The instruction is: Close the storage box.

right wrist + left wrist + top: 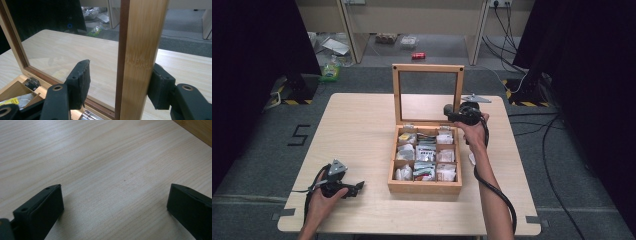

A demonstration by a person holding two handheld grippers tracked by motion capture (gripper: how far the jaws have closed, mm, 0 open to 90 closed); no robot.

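Two tongs are in play, and only one of them matters for the coming move. The right tongs [120, 82] stand at the right upright of the lid frame [140, 50], which rises straight up from the hinged back edge of the wooden box [424, 186]. In the right gripper view the frame's side rail runs top to bottom between the two jaws: the right-hand pad sits against the rail's outer face, while the left-hand pad stands off the inner edge, in front of the glass pane [70, 55], with a clear gap. So the jaws straddle the rail without pinching it from both sides; I read them as parted, not gripping.

From above, the right tongs [460, 114] reach the lid from the right, level, at about mid-height of the frame. The rail's long axis is vertical and the hinge [88, 115] lies low along the back of the box, so any push or pull on the rail would likely swing the lid about that line, forward over the compartments of tea sachets [426, 155] or back.

Far off, the left tongs [353, 189] rest low at the near left of the surface [362, 130], well apart from the box; in the left gripper view its jaws stand wide with bare wood between them. The right hand is plainly the nearer one.
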